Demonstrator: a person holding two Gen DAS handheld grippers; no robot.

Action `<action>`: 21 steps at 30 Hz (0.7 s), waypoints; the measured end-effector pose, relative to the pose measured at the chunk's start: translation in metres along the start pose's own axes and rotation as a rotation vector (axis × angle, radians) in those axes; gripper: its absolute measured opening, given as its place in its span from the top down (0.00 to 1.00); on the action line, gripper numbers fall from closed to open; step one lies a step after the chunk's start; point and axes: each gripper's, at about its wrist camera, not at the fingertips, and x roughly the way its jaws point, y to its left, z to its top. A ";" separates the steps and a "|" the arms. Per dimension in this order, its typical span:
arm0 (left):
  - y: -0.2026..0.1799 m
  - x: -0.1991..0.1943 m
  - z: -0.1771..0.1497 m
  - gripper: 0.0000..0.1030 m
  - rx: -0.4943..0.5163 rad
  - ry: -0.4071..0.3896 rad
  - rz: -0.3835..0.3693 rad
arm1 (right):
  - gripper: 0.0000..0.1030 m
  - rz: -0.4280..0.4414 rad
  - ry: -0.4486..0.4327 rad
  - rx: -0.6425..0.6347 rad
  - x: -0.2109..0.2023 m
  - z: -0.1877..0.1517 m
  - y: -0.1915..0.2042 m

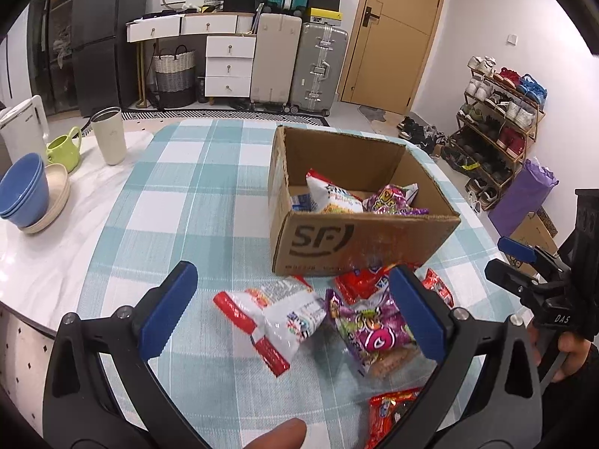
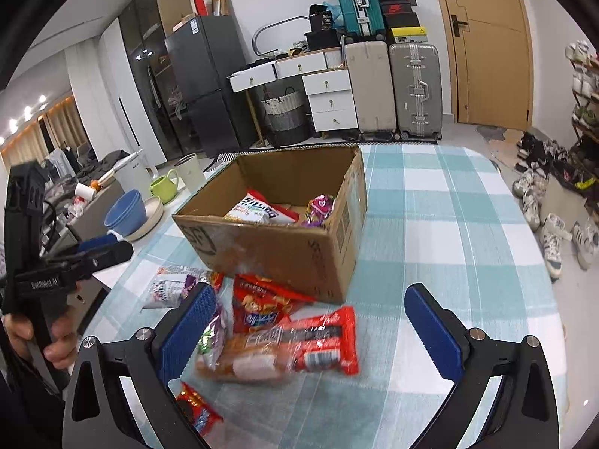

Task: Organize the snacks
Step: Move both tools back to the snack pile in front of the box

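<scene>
An open cardboard box [image 1: 337, 239] [image 2: 284, 258] stands on the checked tablecloth and holds a white snack bag [image 1: 333, 196] [image 2: 258, 211] and a purple one [image 1: 393, 200] [image 2: 320, 205]. In front of it lie loose packets: a white and red bag [image 1: 277, 321] [image 2: 168, 286], a purple bag [image 1: 370, 333], red packets [image 1: 359, 280] [image 2: 262, 305] and a long red packet [image 2: 299, 348]. My left gripper [image 1: 295, 314] is open and empty, just above the white and purple bags. My right gripper [image 2: 318, 333] is open and empty over the long red packet.
At the table's left stand stacked blue bowls [image 1: 26, 191] on a plate, a green cup [image 1: 65, 147], a cream tumbler [image 1: 108, 134] and a white kettle [image 1: 22, 127]. Another red packet [image 1: 389, 415] [image 2: 196, 409] lies near the front edge. Suitcases, drawers and a shoe rack stand beyond.
</scene>
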 end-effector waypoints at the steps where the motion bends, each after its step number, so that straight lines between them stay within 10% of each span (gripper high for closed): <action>1: -0.001 -0.001 -0.003 0.01 0.000 0.003 -0.001 | 0.01 0.004 0.002 0.001 -0.002 -0.003 0.001; 21: -0.016 -0.006 -0.063 0.01 0.000 0.051 0.023 | 0.01 -0.015 0.011 -0.025 -0.012 -0.051 0.007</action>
